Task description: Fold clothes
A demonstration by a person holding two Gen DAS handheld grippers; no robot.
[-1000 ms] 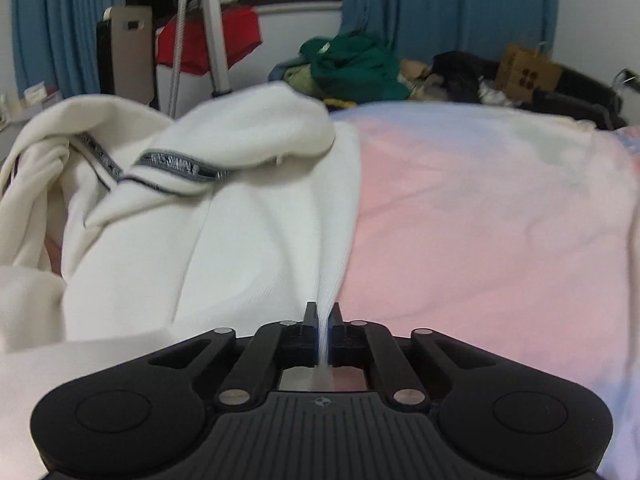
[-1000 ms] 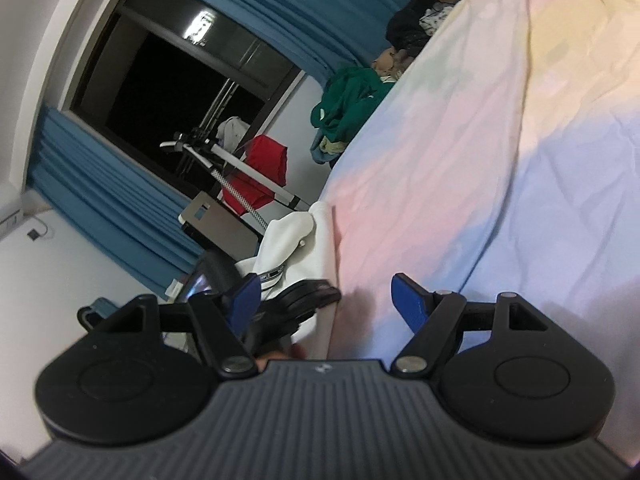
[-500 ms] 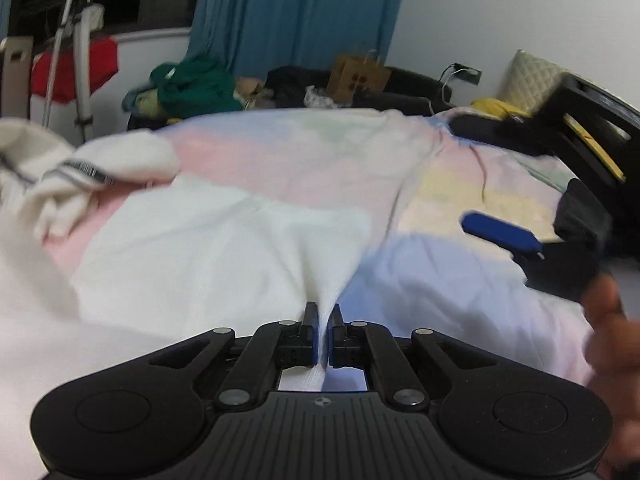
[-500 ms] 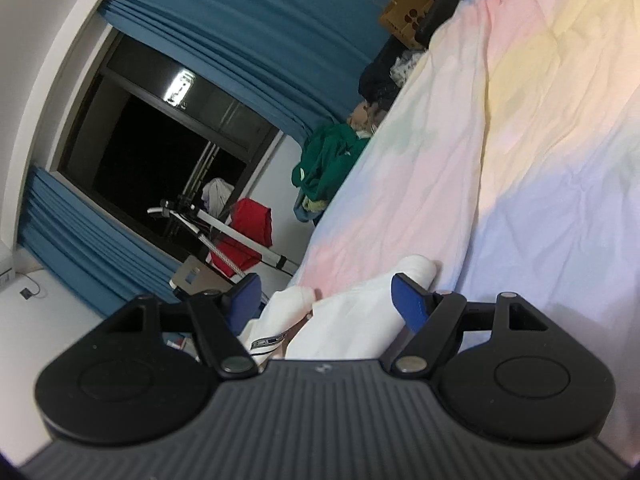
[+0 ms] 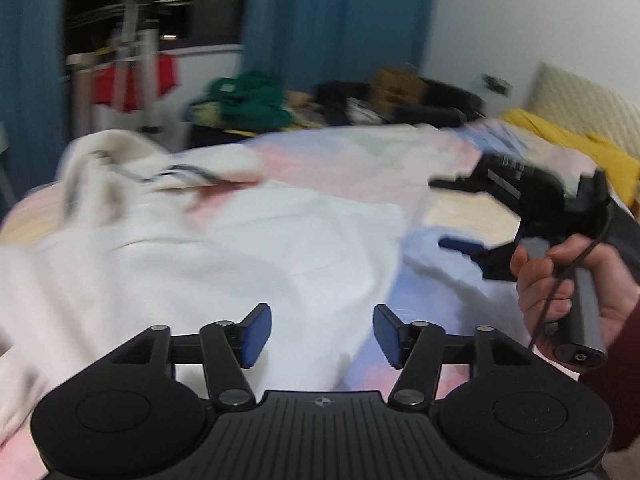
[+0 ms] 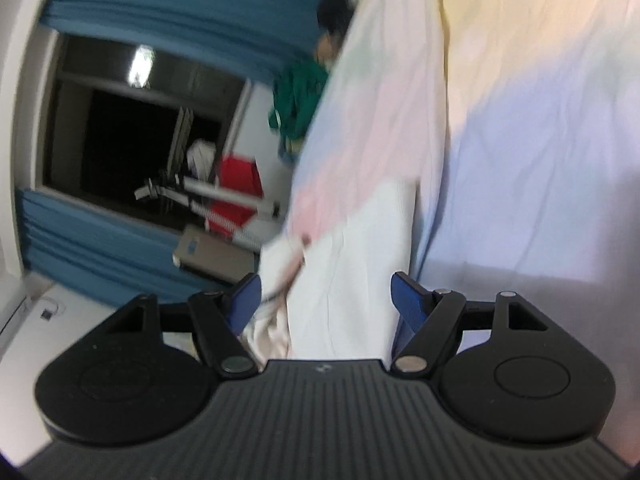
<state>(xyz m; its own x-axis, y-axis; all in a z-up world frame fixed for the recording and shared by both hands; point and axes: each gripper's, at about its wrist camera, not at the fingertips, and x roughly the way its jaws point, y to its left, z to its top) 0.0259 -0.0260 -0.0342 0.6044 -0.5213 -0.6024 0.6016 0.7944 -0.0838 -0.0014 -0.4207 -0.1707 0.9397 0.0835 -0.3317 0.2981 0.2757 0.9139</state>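
No lettering can be read: the dark printed band on the white garment [image 5: 182, 170] is smeared by motion blur (its characters are too small and soft to make out).

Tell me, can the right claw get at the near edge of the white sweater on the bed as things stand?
Probably yes. The right claw is open, and the white sweater lies spread on the bed straight ahead between its fingers. Nothing shows in between. The left claw is open off to the side.

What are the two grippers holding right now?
Nothing. The left gripper and right gripper are both open, with the white garment lying loose on the bed.
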